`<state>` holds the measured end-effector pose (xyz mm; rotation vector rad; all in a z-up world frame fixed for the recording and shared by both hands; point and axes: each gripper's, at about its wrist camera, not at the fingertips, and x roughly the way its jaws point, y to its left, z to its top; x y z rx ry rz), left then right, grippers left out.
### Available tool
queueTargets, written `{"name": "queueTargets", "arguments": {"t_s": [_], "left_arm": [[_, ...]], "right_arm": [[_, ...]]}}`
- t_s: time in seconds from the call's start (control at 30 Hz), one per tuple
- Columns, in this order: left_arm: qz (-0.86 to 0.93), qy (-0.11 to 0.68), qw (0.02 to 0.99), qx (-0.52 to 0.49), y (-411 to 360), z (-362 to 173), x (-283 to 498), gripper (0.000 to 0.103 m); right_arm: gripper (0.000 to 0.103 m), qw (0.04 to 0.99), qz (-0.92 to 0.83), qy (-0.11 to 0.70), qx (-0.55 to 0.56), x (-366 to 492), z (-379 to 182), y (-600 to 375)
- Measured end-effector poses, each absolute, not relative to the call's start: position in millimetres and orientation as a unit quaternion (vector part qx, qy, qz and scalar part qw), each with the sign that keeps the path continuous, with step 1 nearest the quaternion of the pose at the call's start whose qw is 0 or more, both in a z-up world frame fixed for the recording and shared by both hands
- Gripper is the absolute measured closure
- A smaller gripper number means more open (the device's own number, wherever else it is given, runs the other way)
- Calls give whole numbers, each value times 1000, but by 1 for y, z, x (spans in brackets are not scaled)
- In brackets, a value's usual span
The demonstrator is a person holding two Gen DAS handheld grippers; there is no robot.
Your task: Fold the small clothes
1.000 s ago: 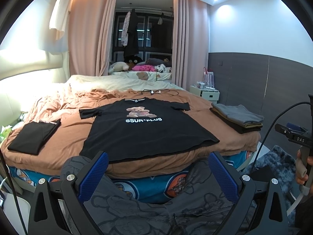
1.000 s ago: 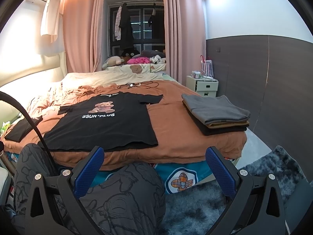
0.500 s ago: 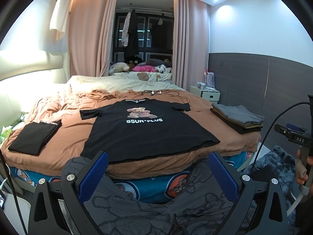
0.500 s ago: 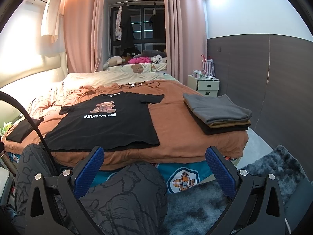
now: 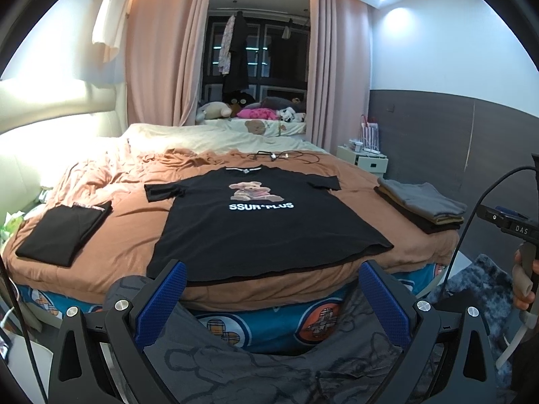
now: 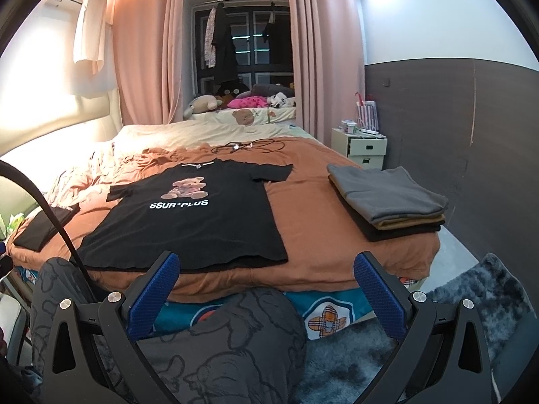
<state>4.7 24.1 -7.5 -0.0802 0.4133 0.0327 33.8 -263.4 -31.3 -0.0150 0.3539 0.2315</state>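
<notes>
Both wide open and holding nothing, left gripper [image 5: 271, 298] and right gripper [image 6: 266, 291] back over the knees, tee [image 5: 266, 222] flat face-up mid-bed [image 5: 134, 235]: best to reach in together, pinch matching corners, fold evenly.

One spread black T-shirt [image 5: 262, 222], one folded black garment [image 5: 64, 232], one three-piece folded stack [image 6: 387, 198].

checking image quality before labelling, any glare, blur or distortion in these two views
Left wrist view: strong fisheye bending, dark corner vignette, headboard at left blown out by warm light, black T-shirt sharp. Right wrist view: same bending, headboard overexposed, T-shirt print readable, no motion blur.
</notes>
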Motion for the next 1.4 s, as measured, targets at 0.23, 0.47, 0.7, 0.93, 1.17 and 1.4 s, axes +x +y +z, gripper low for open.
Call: {"name": "queueTargets", "arguments": {"t_s": [0.23, 0.47, 0.7, 0.93, 1.17, 1.4], "left_arm": [[40, 219, 973, -52, 53, 0, 26, 0], [79, 245, 965, -48, 89, 6, 63, 0], [103, 255, 959, -66, 122, 20, 96, 0], [124, 264, 954, -70, 165, 14, 135, 0], [135, 292, 943, -89, 211, 3, 180, 1], [143, 316, 932, -102, 251, -8, 229, 1]], "right_arm": [[0, 971, 150, 189, -7, 74, -6, -242], [0, 964, 177, 198, 27, 119, 3, -236], [0, 955, 196, 221, 6, 180, 11, -220], [0, 946, 210, 248, 6, 230, 6, -202], [0, 937, 178, 301, -13, 293, 6, -189], [0, 932, 183, 310, -29, 317, 5, -167]]}}
